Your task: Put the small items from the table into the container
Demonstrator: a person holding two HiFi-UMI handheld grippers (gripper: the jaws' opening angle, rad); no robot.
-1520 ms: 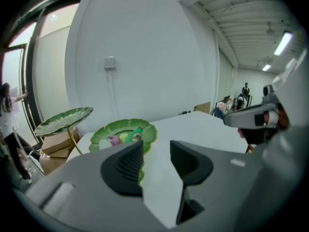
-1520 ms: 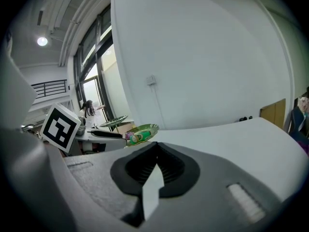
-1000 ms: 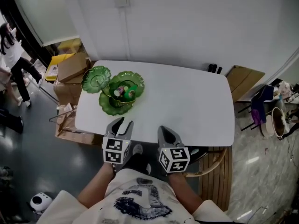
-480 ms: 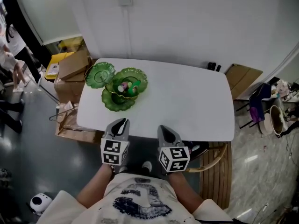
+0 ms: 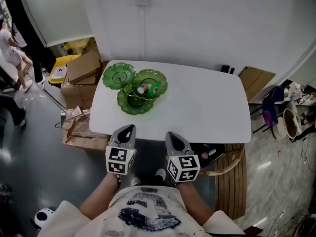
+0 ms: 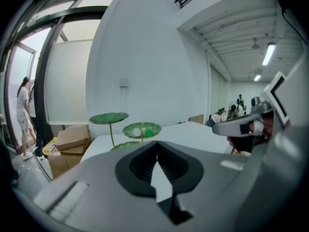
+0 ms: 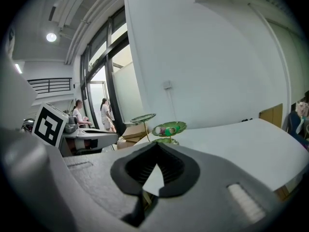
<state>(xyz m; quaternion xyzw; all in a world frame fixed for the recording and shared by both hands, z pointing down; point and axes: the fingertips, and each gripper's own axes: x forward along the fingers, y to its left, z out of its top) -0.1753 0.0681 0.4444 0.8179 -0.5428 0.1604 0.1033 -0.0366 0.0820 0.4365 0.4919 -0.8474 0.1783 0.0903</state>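
A green three-tier leaf dish stand [image 5: 148, 80] stands at the table's far left, with several small items [image 5: 143, 89] in its middle dish. It also shows ahead in the left gripper view [image 6: 141, 129] and the right gripper view [image 7: 170, 128]. My left gripper [image 5: 127, 130] hovers at the white table's [image 5: 207, 107] near edge, close to my body; its jaws are shut and empty [image 6: 157, 149]. Beside it, my right gripper [image 5: 173, 135] is likewise shut with nothing in it [image 7: 155, 149]. Both point towards the stand from well short of it.
Cardboard boxes [image 5: 83, 69] are stacked on the floor left of the table. A wooden chair [image 5: 228, 168] sits at the near right corner. People stand at the far left [image 5: 12, 53]. A white wall runs behind the table.
The left gripper's jaws have closed on nothing. The table and dish stand have slid to the right in the head view as I shifted with both grippers.
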